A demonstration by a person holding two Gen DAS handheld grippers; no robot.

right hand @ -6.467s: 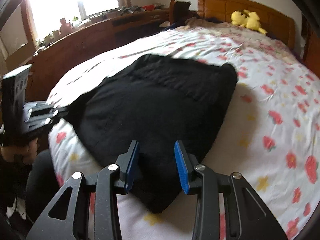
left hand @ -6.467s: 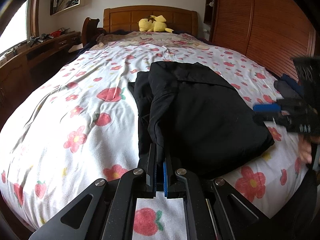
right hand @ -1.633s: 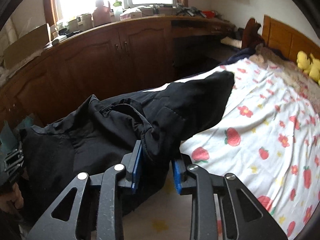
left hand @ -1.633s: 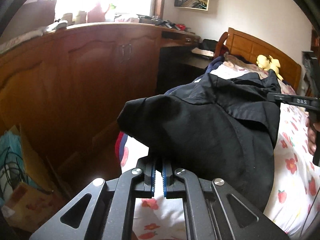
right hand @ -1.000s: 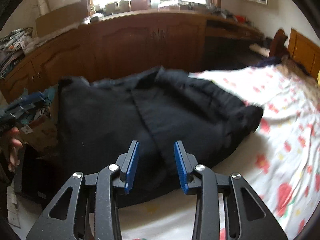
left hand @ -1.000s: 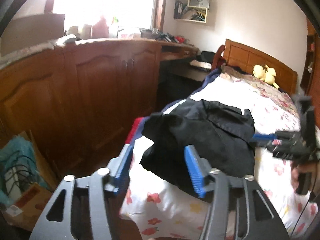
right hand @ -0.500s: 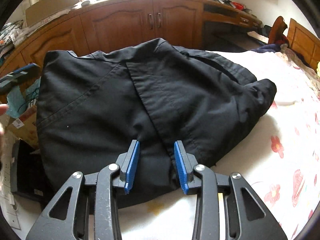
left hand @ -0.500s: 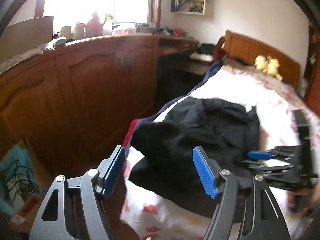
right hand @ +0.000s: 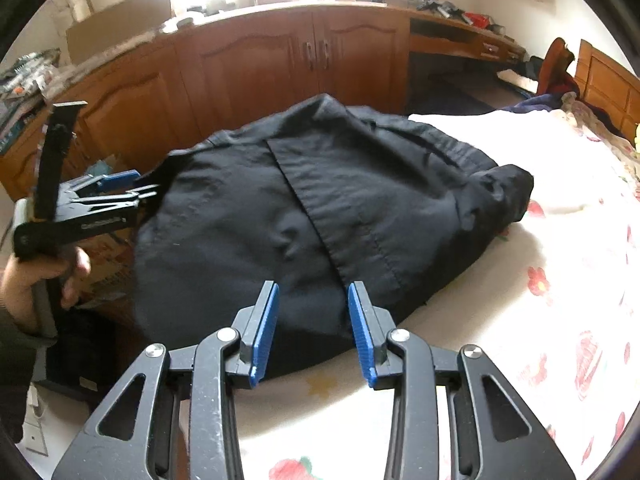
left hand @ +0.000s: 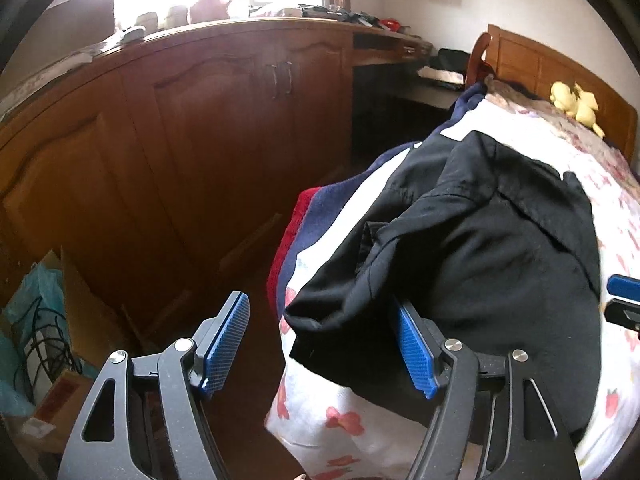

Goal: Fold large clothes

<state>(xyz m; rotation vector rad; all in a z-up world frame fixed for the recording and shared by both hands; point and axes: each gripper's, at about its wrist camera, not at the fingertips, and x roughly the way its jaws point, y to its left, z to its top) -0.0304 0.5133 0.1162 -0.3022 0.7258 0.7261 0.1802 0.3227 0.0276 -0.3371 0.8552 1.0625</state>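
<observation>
Left gripper (left hand: pixel 322 340): jaws released and spread wide, nothing pressed between the blue pads (left hand: pixel 224 340); a corner of the black garment (left hand: pixel 480 248) lies beyond the right pad. Right gripper (right hand: pixel 312 332): jaws part open, pads clear of the cloth, which lies just beyond the tips. The garment rests in a bunched heap at the edge of the bed (right hand: pixel 540 320), on a flower-print sheet, overhanging toward the wooden cabinets (left hand: pixel 200 120).

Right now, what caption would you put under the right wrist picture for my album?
Open right gripper hovers over a folded black garment on the flowery bed, with the left gripper at its far corner.
</observation>
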